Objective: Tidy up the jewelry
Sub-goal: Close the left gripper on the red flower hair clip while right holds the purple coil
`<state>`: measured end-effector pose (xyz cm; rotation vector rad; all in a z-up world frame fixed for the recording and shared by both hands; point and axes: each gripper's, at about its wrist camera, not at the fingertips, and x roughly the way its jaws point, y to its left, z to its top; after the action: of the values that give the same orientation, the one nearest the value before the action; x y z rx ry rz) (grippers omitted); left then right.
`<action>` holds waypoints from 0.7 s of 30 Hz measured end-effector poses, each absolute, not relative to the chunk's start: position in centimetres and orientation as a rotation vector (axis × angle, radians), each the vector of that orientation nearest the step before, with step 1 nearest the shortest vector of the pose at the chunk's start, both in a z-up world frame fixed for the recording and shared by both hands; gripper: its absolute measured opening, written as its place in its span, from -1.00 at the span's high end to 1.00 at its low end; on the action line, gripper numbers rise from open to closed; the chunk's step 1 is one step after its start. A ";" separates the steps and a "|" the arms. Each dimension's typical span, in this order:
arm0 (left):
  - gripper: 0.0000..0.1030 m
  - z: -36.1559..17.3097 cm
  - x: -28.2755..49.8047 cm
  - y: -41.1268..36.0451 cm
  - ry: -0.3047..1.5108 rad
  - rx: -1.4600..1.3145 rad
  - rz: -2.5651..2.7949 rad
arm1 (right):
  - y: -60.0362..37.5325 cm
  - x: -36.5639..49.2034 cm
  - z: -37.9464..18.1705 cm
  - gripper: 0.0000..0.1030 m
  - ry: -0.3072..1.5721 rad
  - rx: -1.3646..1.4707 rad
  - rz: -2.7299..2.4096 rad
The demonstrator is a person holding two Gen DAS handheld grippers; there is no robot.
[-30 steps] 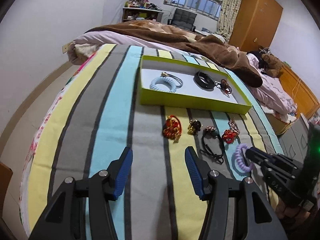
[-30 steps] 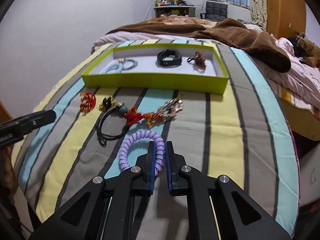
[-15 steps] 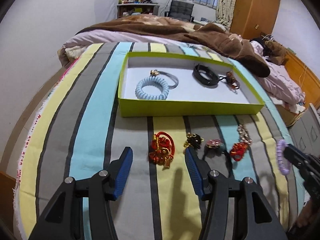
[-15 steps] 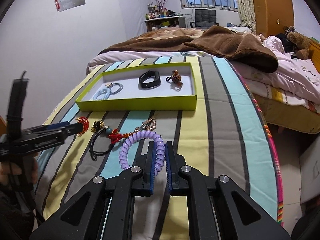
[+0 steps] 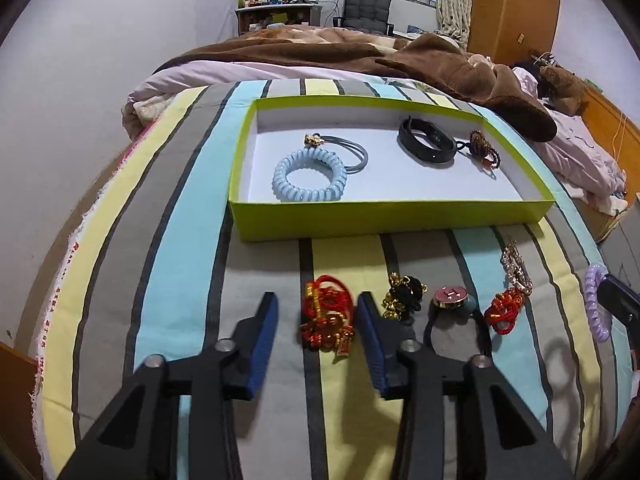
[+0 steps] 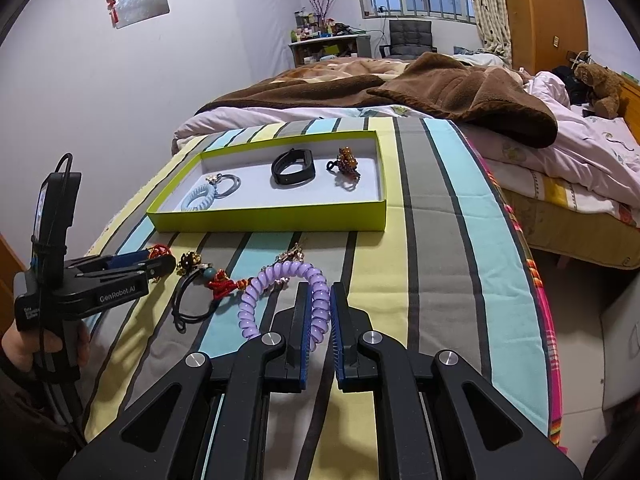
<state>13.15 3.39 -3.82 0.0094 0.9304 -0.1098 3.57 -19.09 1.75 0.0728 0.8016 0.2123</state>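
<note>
While pinched, purple coil tie (image 6: 280,296) seemingly hangs.

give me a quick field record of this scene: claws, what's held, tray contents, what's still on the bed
right claw: shut on purple coil band, lifted off the bed
left claw: open, straddling red knot charm
green tray: blue coil band, grey hair tie, black wristband, beaded tie
still on striped bedspread: red knot charm, black-gold piece, black tie with pink disc, red-and-rhinestone piece
</note>
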 end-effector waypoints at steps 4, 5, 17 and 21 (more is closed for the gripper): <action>0.52 -3.8 13.1 3.4 0.928 0.015 -0.122 | -19.1 3.8 1.7 0.82 0.802 0.075 0.217; 0.53 -3.7 13.1 3.4 0.927 0.014 -0.122 | -19.1 3.8 1.7 0.82 0.803 0.075 0.218; 0.72 -2.8 12.8 3.6 0.887 0.003 -0.146 | -19.2 4.0 1.8 0.82 0.800 0.076 0.217; 0.73 -2.1 12.7 4.0 0.864 -0.017 -0.156 | -19.3 4.2 2.4 0.82 0.790 0.075 0.218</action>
<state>12.70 3.99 -2.09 -0.0172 0.8644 -0.1558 4.24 -19.29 2.36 0.0746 0.7896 0.2175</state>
